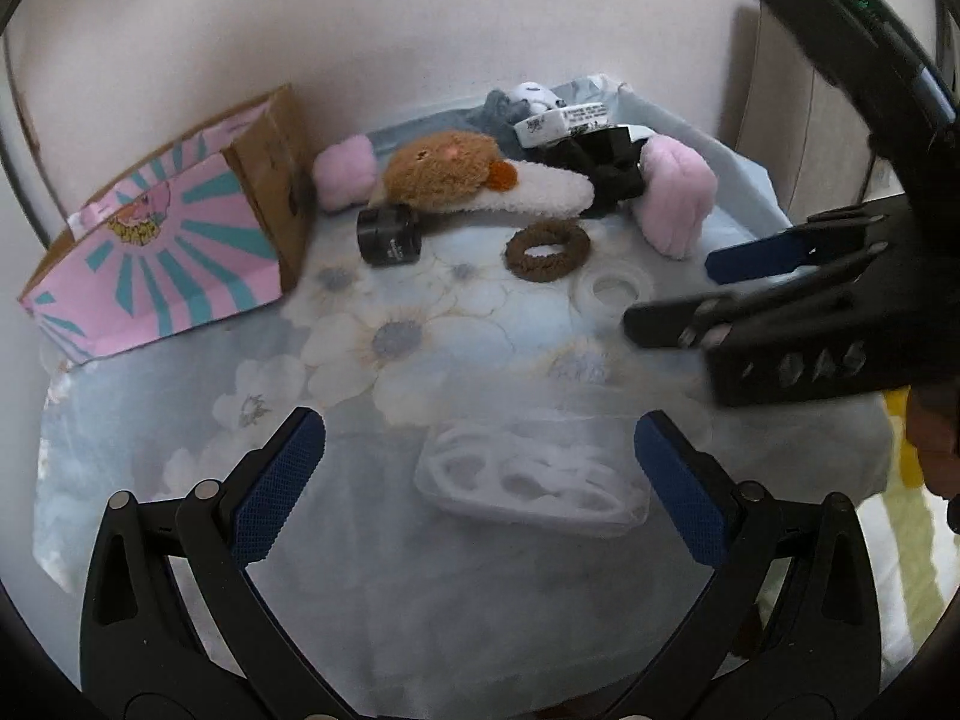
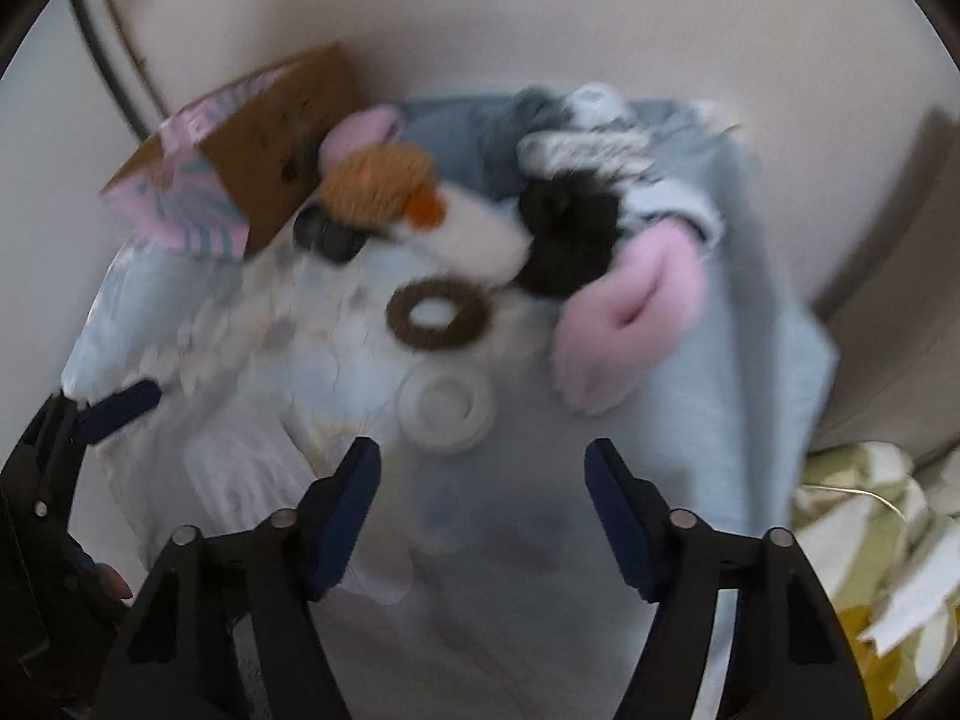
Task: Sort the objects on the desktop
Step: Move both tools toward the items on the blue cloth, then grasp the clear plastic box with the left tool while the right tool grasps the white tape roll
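left wrist: floral cloth (image 1: 396,336) against pale wall (image 1: 420,18).

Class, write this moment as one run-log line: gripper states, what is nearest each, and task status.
left gripper: open, above clear case | right gripper: open, near white ring | held: nothing | sorting: items on cloth, none visibly sorted
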Demonstrator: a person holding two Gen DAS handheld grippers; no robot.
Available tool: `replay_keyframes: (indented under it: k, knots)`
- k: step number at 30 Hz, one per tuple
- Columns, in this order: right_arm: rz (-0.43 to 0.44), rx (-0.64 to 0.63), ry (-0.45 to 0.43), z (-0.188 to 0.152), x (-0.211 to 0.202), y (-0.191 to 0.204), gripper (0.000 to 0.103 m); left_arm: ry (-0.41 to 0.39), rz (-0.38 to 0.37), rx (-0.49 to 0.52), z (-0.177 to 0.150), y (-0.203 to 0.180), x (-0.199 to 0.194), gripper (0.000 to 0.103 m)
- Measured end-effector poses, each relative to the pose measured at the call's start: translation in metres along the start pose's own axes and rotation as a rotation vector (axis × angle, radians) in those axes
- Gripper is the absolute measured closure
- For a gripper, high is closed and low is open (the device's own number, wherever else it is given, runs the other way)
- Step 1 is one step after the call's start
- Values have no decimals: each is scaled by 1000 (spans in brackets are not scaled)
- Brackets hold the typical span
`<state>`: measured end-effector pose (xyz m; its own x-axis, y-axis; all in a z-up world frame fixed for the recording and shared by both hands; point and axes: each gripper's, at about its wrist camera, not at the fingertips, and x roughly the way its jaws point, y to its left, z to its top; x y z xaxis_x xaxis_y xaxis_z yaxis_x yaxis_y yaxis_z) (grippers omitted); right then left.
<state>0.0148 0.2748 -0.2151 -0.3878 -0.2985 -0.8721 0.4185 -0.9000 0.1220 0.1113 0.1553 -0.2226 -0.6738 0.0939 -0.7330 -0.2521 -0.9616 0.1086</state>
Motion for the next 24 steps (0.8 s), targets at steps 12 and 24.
replay_keyframes:
  k: [12, 24]
  knots:
    - [60, -165, -39, -1, 16, 8, 38, 3, 29, 77, -5, -21, 13, 0]
    - [-4, -263, -56, 9, 25, 19, 64, 33, -122, 43, 2, -10, 27, 20]
